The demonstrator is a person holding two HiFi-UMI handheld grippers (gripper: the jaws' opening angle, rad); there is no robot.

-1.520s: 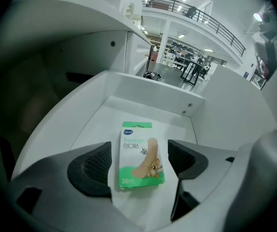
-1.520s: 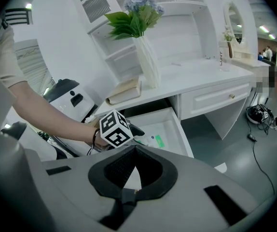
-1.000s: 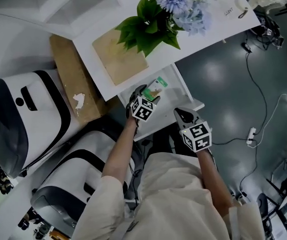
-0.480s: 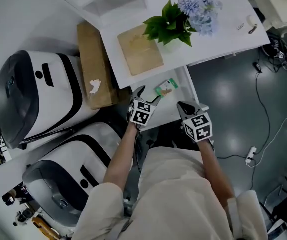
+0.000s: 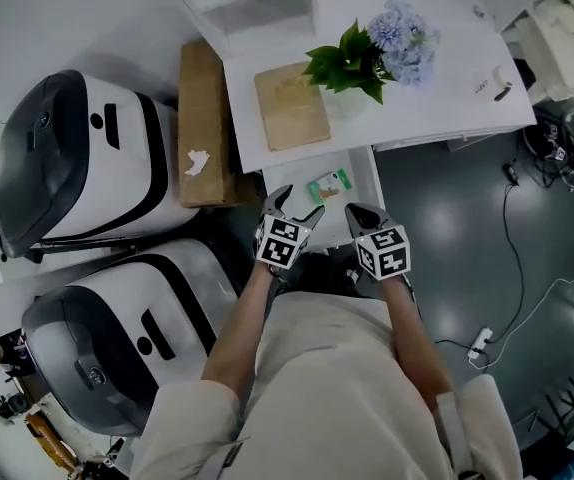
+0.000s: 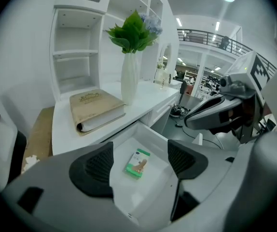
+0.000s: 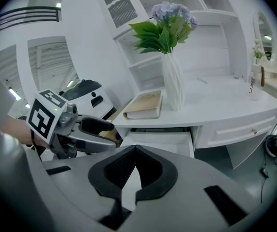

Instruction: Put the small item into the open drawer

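The packet lay flat in the open drawer, just ahead of the nearer left gripper – jaws wide apart, empty, long axis roughly along its line – right gripper closed on nothing.

The right gripper is hovering in front of the white desk, its black jaws pressing together with nothing between them. Just past them the drawer is standing open under the desktop. The left gripper is reaching in from the left, its marker cube showing and its jaws standing apart, pointing toward the drawer. On the desktop a white vase is holding green leaves and pale blue flowers, and a tan book is lying flat just beside it. A white and black machine is sitting behind the left gripper.
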